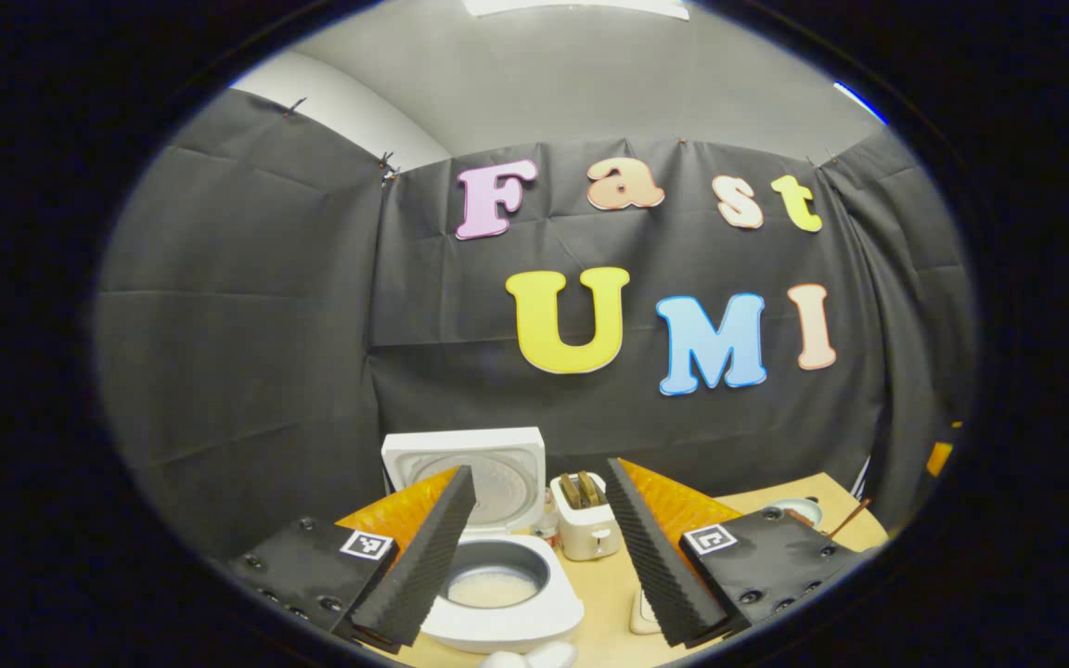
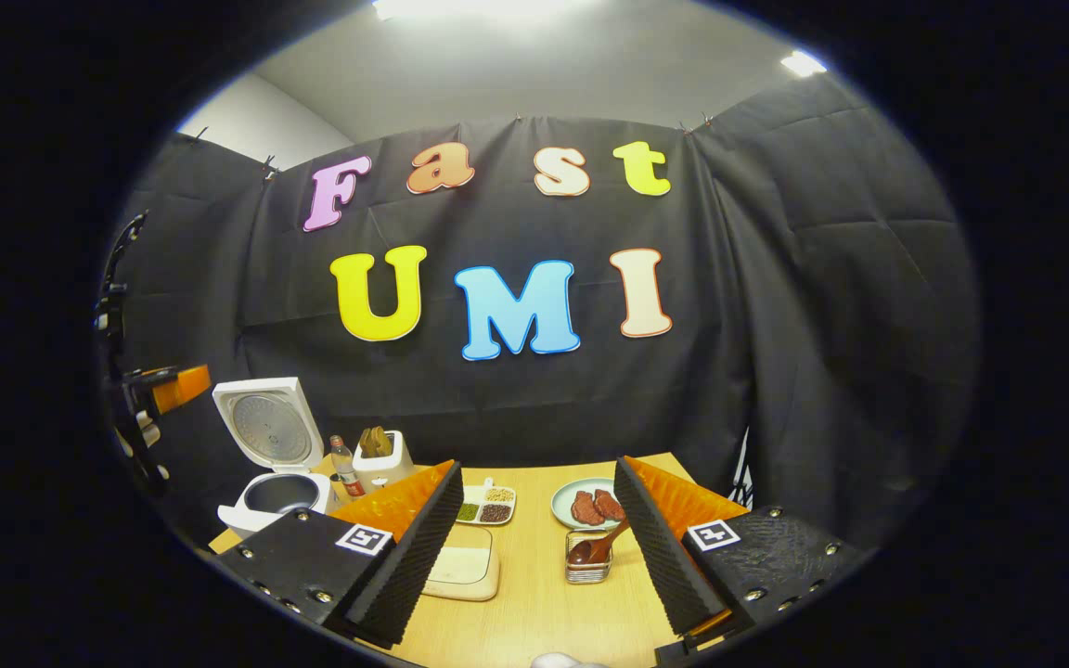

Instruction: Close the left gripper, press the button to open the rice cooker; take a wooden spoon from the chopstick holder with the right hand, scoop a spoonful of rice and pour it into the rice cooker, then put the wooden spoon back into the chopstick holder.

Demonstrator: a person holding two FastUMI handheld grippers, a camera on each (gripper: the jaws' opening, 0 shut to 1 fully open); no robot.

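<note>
We count one rice cooker (image 2: 267, 464), lid up, and one toaster (image 2: 380, 464) with two slices in its slots. One bottle (image 2: 343, 466) stands between them. On the table (image 2: 534, 603) we count one divided dish (image 2: 488, 506) with three kinds of grain, one plate (image 2: 590, 503) carrying two reddish pieces, one clear holder (image 2: 587, 566) with one wooden spoon (image 2: 596, 547) in it, and one flat container (image 2: 462, 573). We count two grippers: one left gripper (image 1: 539, 547), one right gripper (image 2: 534, 547).
</note>
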